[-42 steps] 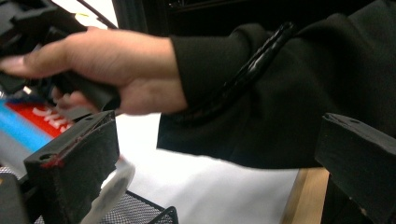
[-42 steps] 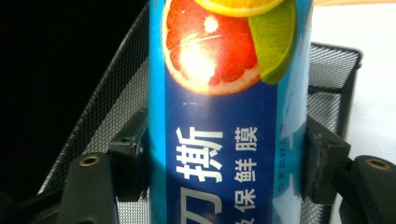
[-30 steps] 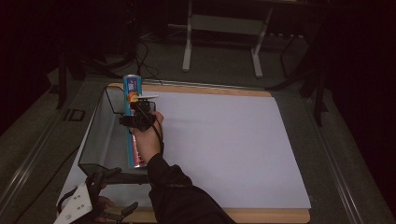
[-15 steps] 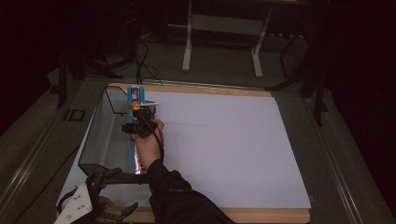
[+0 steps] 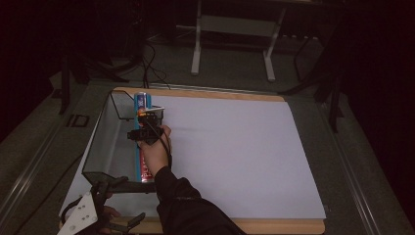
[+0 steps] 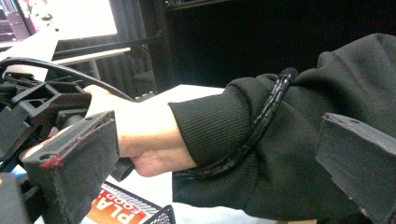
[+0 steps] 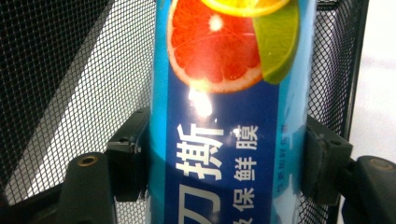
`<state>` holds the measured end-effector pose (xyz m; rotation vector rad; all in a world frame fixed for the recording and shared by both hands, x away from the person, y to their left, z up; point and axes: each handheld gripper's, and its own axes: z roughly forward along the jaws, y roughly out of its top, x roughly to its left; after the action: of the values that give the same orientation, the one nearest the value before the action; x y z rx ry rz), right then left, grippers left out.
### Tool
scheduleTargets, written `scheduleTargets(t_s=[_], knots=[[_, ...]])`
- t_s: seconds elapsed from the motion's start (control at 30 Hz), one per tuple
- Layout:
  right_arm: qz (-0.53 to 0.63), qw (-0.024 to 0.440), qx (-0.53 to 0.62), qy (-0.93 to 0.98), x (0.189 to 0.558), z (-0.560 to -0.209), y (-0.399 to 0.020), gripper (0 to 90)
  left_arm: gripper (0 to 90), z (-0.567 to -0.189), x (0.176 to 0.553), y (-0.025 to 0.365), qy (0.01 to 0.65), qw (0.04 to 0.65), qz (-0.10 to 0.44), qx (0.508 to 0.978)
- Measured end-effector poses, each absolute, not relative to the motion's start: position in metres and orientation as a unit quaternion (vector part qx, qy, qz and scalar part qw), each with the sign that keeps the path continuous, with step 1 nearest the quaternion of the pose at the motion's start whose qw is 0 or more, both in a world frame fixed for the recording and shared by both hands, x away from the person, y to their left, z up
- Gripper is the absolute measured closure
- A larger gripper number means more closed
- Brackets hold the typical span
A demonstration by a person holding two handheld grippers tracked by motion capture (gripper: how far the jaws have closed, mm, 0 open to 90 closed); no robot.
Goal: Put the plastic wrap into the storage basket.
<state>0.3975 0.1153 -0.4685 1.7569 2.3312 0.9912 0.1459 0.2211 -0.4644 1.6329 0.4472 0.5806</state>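
Note:
A long blue box (image 5: 141, 101) printed with citrus slices (image 7: 219, 51) lies lengthwise inside a black mesh basket (image 5: 100, 147), along its right wall. My right gripper (image 5: 147, 128) reaches over the box at its middle. In the right gripper view both pads (image 7: 133, 154) touch the box's sides, so the right gripper (image 7: 224, 154) is shut on it, though its jaws have just been opening slightly. My left gripper (image 5: 122, 203) rests at the table's near left corner by the basket's near end. Its jaws stand wide apart, and the left gripper (image 6: 215, 186) holds nothing.
The basket stands at the left edge of a white sheet (image 5: 235, 152) on a wooden board. The person's dark sleeve (image 6: 280, 140) crosses in front of the left gripper's jaws. Metal stand legs (image 5: 196, 49) rise beyond the table's far edge.
The box's far end has come down from above the basket rim into the basket, with the right hand sinking a little. The left gripper has stayed put.

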Motion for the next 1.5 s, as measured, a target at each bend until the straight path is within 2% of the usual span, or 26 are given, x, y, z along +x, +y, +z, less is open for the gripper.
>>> scheduleTargets(t_s=[0.2, 0.37, 0.43, 0.87, 1.13, 1.5], knots=[[0.318, 0.025, 0.554, 0.769, 0.400, -0.468, 0.114, 28.2, 0.6, -0.464, 0.146, 0.221, 0.196, 0.626, 0.252, 0.712], [0.336, 0.021, 0.546, 0.767, 0.403, -0.461, 0.109, 23.1, 0.6, -0.464, 0.146, 0.221, 0.196, 0.626, 0.252, 0.711], [0.352, 0.029, 0.529, 0.772, 0.402, -0.452, 0.105, 18.2, 0.6, -0.465, 0.146, 0.221, 0.196, 0.626, 0.252, 0.712], [0.388, 0.051, 0.462, 0.796, 0.389, -0.419, 0.074, 16.4, 0.6, -0.465, 0.147, 0.219, 0.195, 0.624, 0.248, 0.715], [0.402, 0.047, 0.419, 0.813, 0.385, -0.413, 0.049, 12.1, 0.6, -0.466, 0.148, 0.217, 0.196, 0.619, 0.249, 0.718], [0.409, 0.050, 0.387, 0.825, 0.371, -0.406, 0.007, 11.6, 0.6, -0.466, 0.148, 0.213, 0.197, 0.616, 0.250, 0.721]])
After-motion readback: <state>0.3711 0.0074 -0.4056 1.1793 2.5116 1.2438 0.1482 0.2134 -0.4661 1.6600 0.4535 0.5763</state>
